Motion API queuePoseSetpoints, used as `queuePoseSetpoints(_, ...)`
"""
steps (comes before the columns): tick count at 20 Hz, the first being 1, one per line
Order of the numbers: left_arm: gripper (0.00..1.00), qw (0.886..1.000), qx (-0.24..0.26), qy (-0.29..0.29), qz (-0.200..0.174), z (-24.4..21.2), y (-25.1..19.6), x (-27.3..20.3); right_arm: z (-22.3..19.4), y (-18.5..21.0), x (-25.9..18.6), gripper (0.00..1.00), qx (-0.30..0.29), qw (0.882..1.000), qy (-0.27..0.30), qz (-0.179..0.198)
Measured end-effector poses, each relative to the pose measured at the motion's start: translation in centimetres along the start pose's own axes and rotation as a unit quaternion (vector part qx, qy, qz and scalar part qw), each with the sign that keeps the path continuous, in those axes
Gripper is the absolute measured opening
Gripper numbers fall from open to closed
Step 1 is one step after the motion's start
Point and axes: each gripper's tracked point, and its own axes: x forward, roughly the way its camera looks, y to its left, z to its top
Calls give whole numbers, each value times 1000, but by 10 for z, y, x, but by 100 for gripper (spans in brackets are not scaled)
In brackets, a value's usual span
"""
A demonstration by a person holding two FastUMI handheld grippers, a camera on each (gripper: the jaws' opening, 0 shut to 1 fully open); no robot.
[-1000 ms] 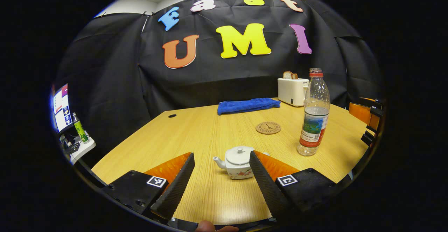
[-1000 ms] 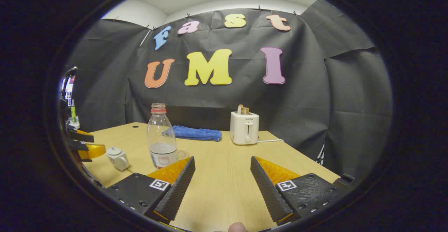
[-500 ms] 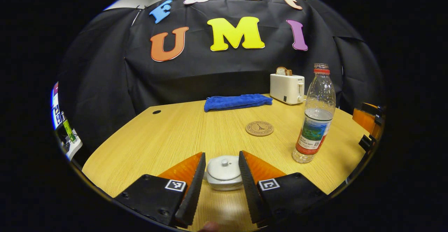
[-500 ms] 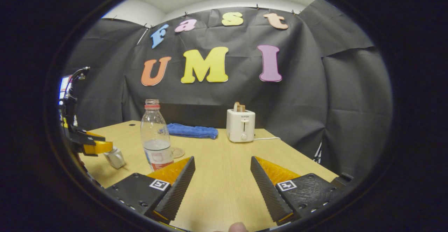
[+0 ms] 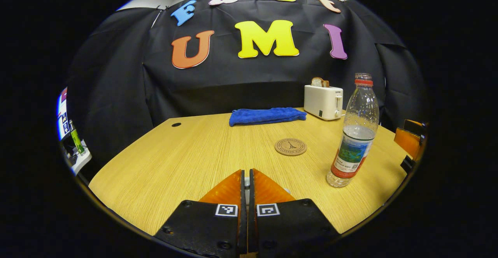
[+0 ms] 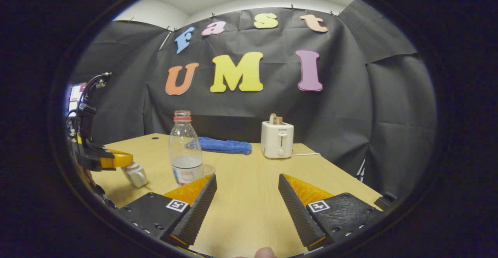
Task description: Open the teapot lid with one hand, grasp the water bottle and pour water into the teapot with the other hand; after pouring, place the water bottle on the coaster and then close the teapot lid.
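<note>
My left gripper [image 5: 246, 171] is shut over the white teapot, its fingers pinching the lid knob [image 5: 246, 180]; the pot's body is hidden under them. In the right gripper view the same left gripper [image 6: 123, 160] sits on top of the teapot [image 6: 136, 174] at the table's left. The clear water bottle [image 5: 354, 133] [image 6: 186, 149], uncapped and part full, stands upright right of the round cork coaster [image 5: 290, 147]. My right gripper [image 6: 247, 182] hovers open over bare table, the bottle ahead to its left. Its edge shows at the far right [image 5: 408, 141].
A white toaster [image 5: 323, 101] [image 6: 277, 140] holding bread stands at the back of the wooden table [image 5: 186, 153], its cord trailing right. Beside it lies a folded blue towel [image 5: 266, 116] [image 6: 223, 146]. A monitor and clutter sit off the table's left edge [image 5: 68, 133].
My left gripper moved down onto the teapot and shut on the lid knob; a second ago it was open, with the pot between its tips. The right gripper shifted only slightly.
</note>
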Motion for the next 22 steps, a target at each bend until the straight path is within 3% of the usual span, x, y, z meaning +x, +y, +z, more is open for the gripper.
queuePoseSetpoints(5,3,998,-29,-59,-14,42,3,-27,1,40,0,95,-2,998,7,63)
queuePoseSetpoints(9,3,994,-55,-97,-5,57,17,-53,-7,69,11,95,0,995,32,96)
queuePoseSetpoints(22,3,994,-44,-103,7,67,48,-73,-31,105,61,96,8,993,78,85)
